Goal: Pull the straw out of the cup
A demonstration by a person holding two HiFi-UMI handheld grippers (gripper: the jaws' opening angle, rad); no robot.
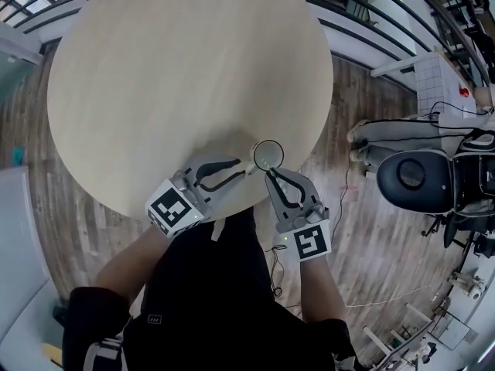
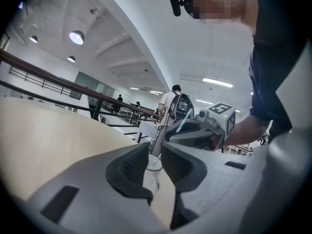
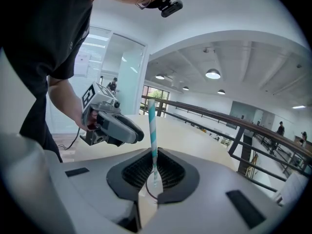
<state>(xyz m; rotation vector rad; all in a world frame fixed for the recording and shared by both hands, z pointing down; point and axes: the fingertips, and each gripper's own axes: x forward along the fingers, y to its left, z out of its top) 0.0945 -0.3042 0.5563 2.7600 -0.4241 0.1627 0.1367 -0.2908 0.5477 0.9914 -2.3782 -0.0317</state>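
Straw (image 3: 152,130) stands in the cup (image 1: 268,155) at the table's (image 1: 186,68) 5 o'clock edge. The left claw (image 1: 244,168) pinches the cup's side from 8 o'clock. The right claw (image 3: 154,162) is clamped on the straw, which points to 12 o'clock, so the pull should go straight up.

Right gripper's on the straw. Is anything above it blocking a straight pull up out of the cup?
Nothing visible does. The right gripper is shut on the straw, with open air above it. The left gripper sits off to one side at the cup, clear of the straw's path.
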